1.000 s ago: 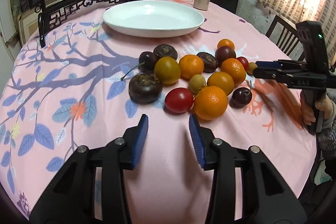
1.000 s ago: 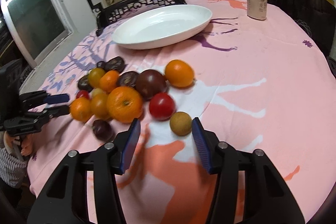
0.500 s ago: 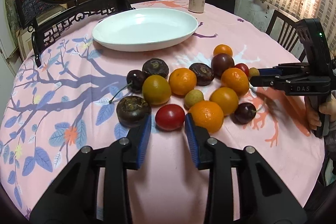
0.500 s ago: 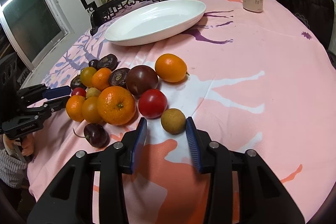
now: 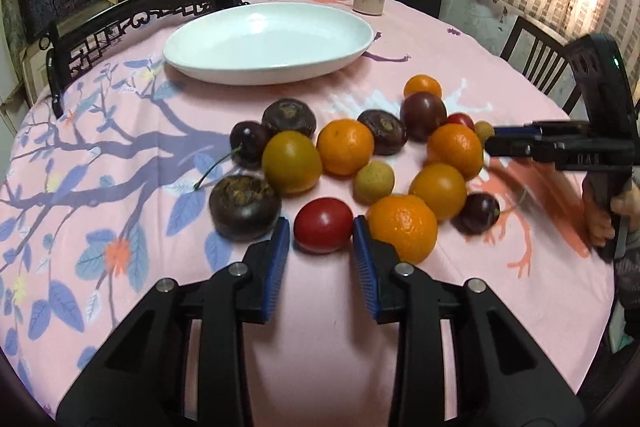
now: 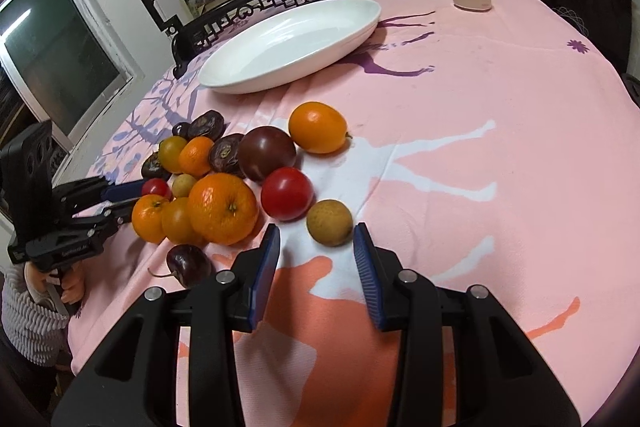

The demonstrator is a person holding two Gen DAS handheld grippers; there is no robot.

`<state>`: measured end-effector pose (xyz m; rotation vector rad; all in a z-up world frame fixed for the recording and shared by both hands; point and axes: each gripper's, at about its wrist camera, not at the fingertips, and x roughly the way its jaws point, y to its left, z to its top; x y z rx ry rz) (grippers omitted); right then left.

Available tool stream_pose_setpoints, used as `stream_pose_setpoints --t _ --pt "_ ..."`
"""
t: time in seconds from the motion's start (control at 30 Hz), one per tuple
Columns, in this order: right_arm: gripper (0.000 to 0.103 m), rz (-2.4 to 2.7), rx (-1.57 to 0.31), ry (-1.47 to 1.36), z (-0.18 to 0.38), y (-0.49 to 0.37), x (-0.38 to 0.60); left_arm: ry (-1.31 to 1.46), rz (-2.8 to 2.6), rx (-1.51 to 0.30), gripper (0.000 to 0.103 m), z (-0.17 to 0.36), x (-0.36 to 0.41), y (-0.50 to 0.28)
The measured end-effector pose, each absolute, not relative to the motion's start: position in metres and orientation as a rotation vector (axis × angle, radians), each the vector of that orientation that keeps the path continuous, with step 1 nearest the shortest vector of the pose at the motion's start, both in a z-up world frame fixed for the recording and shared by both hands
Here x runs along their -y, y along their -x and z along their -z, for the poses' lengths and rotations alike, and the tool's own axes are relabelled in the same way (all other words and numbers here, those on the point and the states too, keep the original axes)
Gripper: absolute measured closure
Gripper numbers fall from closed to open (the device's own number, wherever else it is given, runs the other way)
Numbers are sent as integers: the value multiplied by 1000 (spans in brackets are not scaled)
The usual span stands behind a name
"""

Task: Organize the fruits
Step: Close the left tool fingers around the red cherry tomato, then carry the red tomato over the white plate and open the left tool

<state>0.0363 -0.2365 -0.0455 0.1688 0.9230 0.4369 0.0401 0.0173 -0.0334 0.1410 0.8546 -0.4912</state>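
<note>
Your left gripper stands parted, a red tomato just ahead between its tips. Your right gripper is likewise spread, a tan longan between its tips.

Both grippers closer: left gripper flanking red tomato, right gripper flanking longan.

small red fruit half hidden, hand cropped

A matt pink printed tablecloth is seen. The white plate looks glossy and smooth. The red tomato is shiny; the brown longan is dull and rough-skinned. The orange is dimpled.
</note>
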Motion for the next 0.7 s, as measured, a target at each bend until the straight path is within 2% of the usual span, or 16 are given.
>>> stream_pose_setpoints --t 0.13,0.23,0.4,0.5,0.7 --pt "63 -426 -902 -195 42 -34 243 -58 519 -887 72 34 -24 -52" --pt "63 -434 -866 -221 32 -34 247 -68 485 -845 73 25 -27 -43" --pt "63 -466 -809 -173 -13 -63 225 -61 430 -741 73 -25 -23 -57" --pt "63 -486 -778 -163 -36 -97 199 -42 384 -716 72 -44 -11 -90" --pt "63 -434 -843 -128 -18 -171 161 7 300 -792 72 -18 4 -165"
